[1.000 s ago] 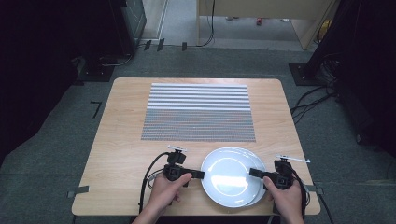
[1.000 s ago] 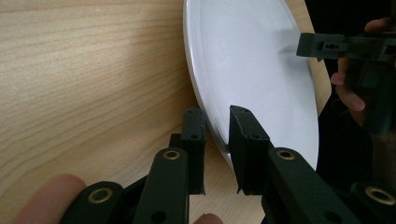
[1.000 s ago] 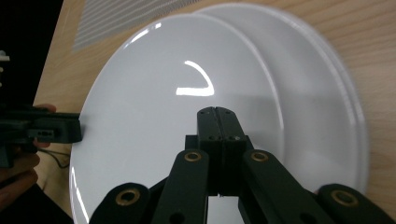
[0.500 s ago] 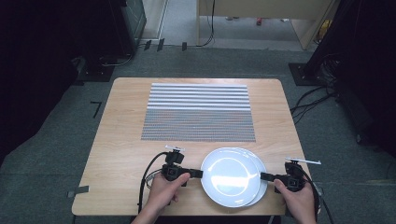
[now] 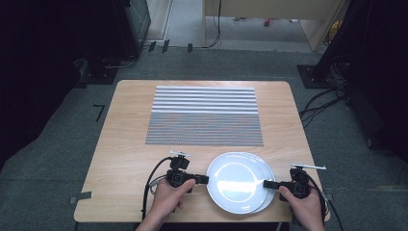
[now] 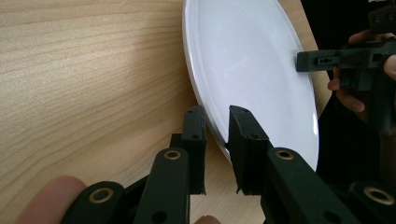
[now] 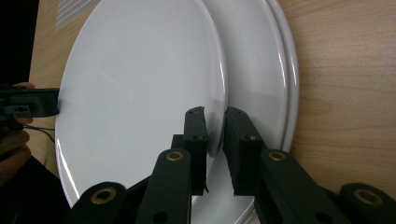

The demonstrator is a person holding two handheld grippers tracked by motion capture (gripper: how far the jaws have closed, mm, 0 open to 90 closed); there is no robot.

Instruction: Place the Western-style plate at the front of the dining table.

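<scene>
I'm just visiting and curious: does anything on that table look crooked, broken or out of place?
Nothing broken or spilled. The top round white plate sits shifted left on the white plates below it, so the stack looks uneven; a hand-held gripper grips its rim on each side.

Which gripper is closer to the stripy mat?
The left. The left gripper sits at the top plate's left rim, just below the mat's near edge. The right gripper sits at the plate's right rim, lower down and past the mat's right corner.
</scene>
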